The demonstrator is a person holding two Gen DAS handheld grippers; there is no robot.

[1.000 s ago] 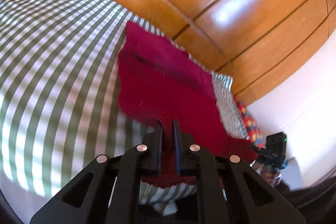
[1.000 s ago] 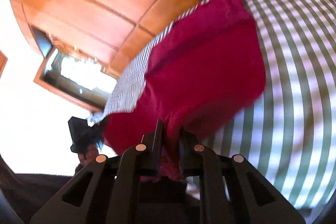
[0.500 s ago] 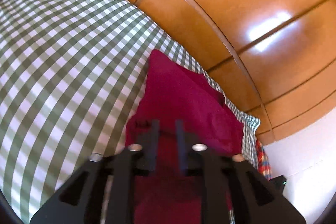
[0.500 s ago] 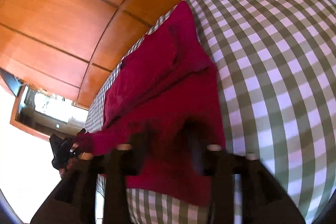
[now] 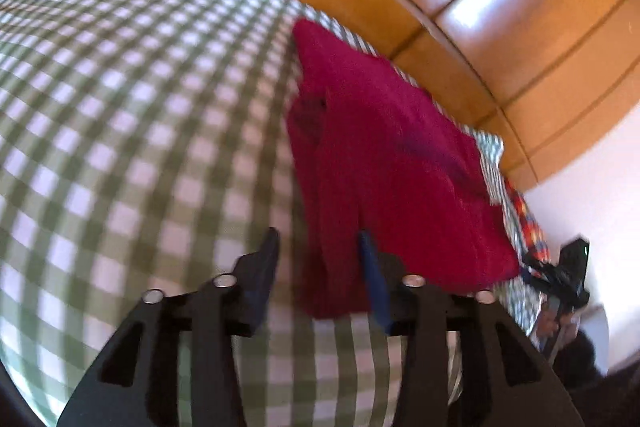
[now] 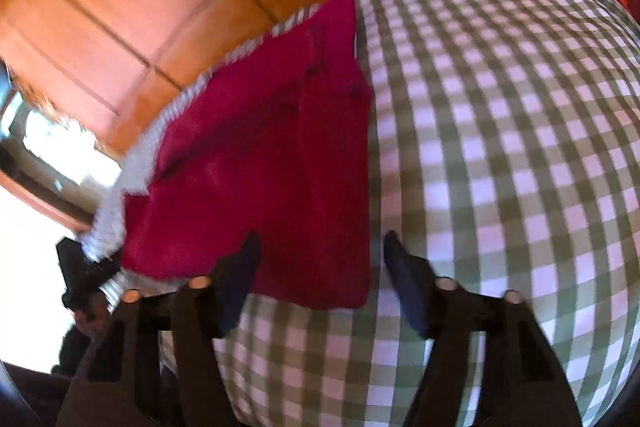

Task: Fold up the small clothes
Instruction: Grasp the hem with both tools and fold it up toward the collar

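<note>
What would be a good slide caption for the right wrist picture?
Right gripper open above a folded red garment lying on a green-and-white checked cloth.

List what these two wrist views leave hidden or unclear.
- Red garment: motion blur in both views hides seams and what kind it is.
- Its underside: hidden by its own folded layers on the checked cloth.
- Right gripper: small, cut by the left view's edge.
- Left gripper: tiny in the right view.

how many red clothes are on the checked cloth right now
1. A single red garment lies folded on the checked cloth, near its far edge by the wooden panels. Both open grippers are just short of it. A patterned fabric at the edge may be another item.
</note>
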